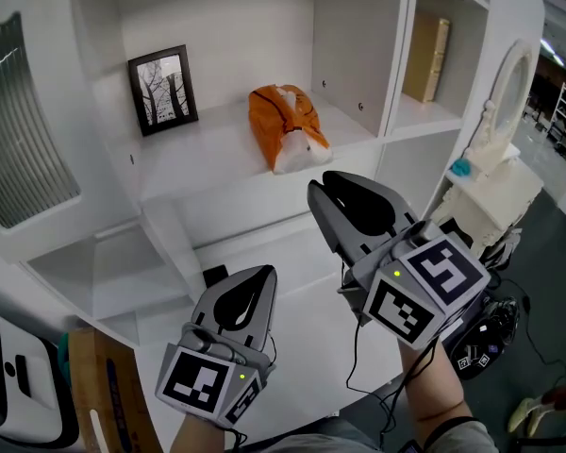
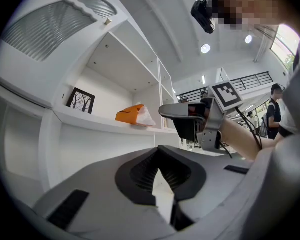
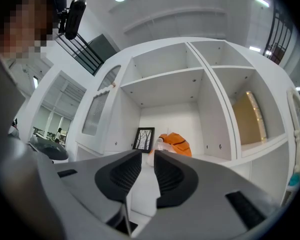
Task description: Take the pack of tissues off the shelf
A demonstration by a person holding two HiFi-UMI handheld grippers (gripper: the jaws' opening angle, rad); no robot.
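Shelf ahead: my right claw [image 1: 323, 183] hangs in open air just short of the front edge of the shelf [image 1: 217, 154]. Its jaws stand a narrow gap apart with nothing between them. The orange-and-white pack of tissues [image 1: 283, 125] lies straight ahead of that gap and a little to its right, on the board near the front edge and clear of both side walls. A framed picture [image 1: 162, 89] stands further back to the claw's left, with bare board between it and the pack. More bare board runs from the pack to the upright partition [image 1: 396, 55] on the right. My left claw [image 1: 264, 274] is lower and to the left, tips closed together and empty, well short of the shelf.
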